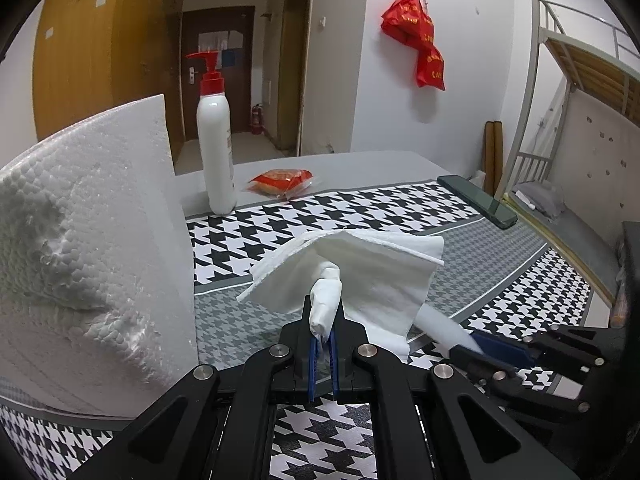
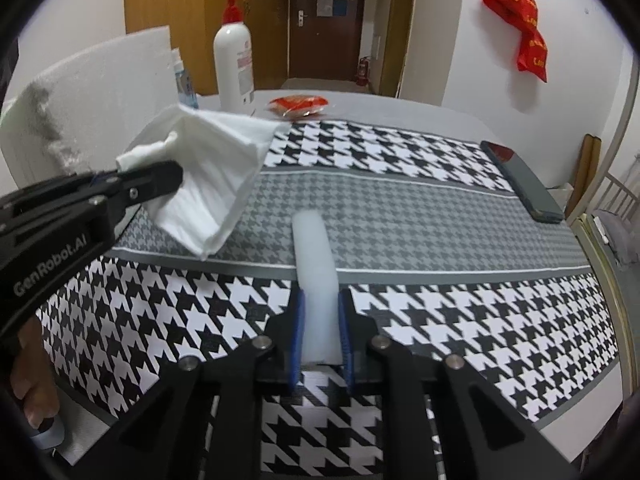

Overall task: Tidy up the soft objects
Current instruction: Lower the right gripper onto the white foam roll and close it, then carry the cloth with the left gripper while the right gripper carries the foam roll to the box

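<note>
Left wrist view first: we see the left gripper [image 1: 325, 332] with its jaws drawn tight together on a twisted corner of a white tissue [image 1: 360, 276]; the rest of the sheet fans out above and beyond the fingertips, lifted off the houndstooth cloth [image 1: 328, 212] that covers the table; a white foam block [image 1: 88, 248] stands close on the left, its face dented and crumbled; behind it a white pump bottle [image 1: 216, 152] with a red head stands upright on the grey tabletop, and a red snack packet [image 1: 280, 182] lies just beside it; a dark phone [image 1: 478, 200] lies flat near the far right edge of the cloth; red bags [image 1: 418, 44] hang on the wall behind. At the lower right of the same view we see the right gripper [image 1: 486, 350] holding one end of a white foam strip [image 1: 440, 326].

From the right wrist view, the right gripper [image 2: 322, 332] has its blue pads [image 2: 298, 340] pressed against both sides of that foam strip [image 2: 314, 264], so the jaws are clamped on it; the strip runs straight ahead from the jaws, over the grey band of the cloth; whether it rests on the cloth we cannot tell. On the left of this view the left gripper [image 2: 120, 178] holds the tissue [image 2: 208, 176] up in the air, well apart from the strip; a hand [image 2: 34, 380] grips its handle at the lower left.
</note>
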Demonstrator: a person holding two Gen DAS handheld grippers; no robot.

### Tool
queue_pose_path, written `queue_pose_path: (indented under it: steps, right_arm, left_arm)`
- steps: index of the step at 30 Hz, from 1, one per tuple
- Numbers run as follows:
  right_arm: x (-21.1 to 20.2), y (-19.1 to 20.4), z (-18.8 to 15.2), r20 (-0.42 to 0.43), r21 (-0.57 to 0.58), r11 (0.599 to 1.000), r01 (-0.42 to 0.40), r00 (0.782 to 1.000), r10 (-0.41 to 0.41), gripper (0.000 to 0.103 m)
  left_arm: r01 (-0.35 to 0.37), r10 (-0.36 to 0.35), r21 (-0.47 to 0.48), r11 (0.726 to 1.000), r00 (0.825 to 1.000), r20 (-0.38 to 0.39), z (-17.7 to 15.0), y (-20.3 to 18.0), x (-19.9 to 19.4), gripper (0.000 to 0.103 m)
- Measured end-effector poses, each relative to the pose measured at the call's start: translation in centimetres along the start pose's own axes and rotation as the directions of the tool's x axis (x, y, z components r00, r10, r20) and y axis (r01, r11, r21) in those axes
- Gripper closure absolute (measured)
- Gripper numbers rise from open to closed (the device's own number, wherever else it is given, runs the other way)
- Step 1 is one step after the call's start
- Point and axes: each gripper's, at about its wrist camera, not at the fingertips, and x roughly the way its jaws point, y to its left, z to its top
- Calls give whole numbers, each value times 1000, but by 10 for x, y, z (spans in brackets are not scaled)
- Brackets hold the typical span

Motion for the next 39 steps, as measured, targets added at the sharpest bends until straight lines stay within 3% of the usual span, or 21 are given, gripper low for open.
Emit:
queue_pose_path:
  steps: [13, 24, 39]
  right_arm:
    - [-27, -8, -3, 67, 40, 999, 9, 998, -12, 83]
    - [-61, -8, -13, 132, 62, 998, -5, 991, -3, 83]
    - [-137, 2, -30, 279, 61, 998, -7, 960, -10, 83]
  left_arm:
    - [-1, 1, 7, 1000, 1000, 15, 3, -3, -8, 98]
    - [-21, 19, 30, 999, 997, 70, 0, -14, -43, 98]
    - [-37, 28, 48, 998, 983, 184, -10, -27, -108, 98]
